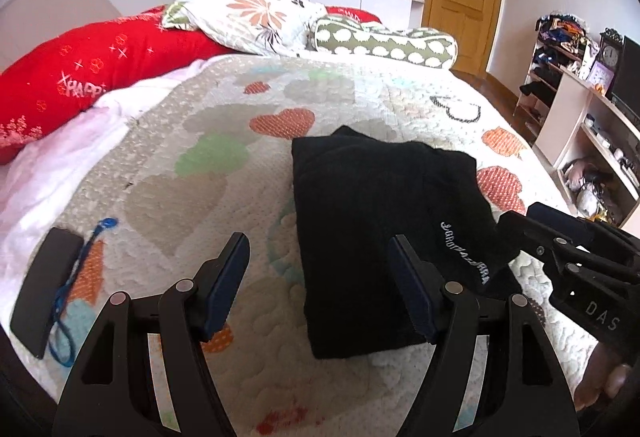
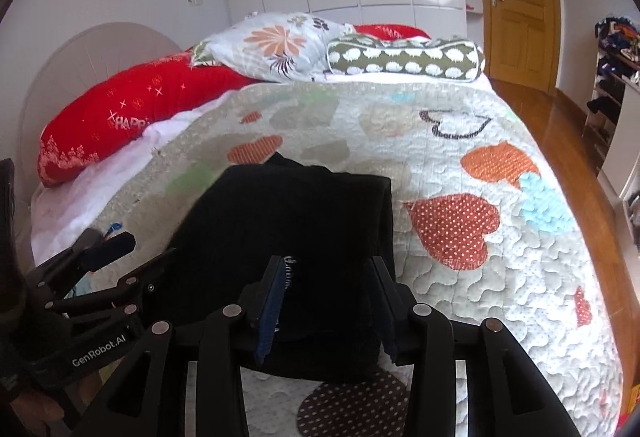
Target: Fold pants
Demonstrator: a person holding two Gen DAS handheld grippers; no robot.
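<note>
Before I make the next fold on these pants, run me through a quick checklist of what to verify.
1. Pants folded into a compact stack: ok.
2. Pants lying on the quilt, well inside its edges: ok.
3. Left gripper with jaws open, holding nothing: ok.
4. Right gripper with jaws open astride the near edge of the pants: ok; whether they touch the cloth, cannot tell.
5. Phone and its blue cord lying apart from the pants: ok.
6. Layers under the top fold even: cannot tell.
</note>
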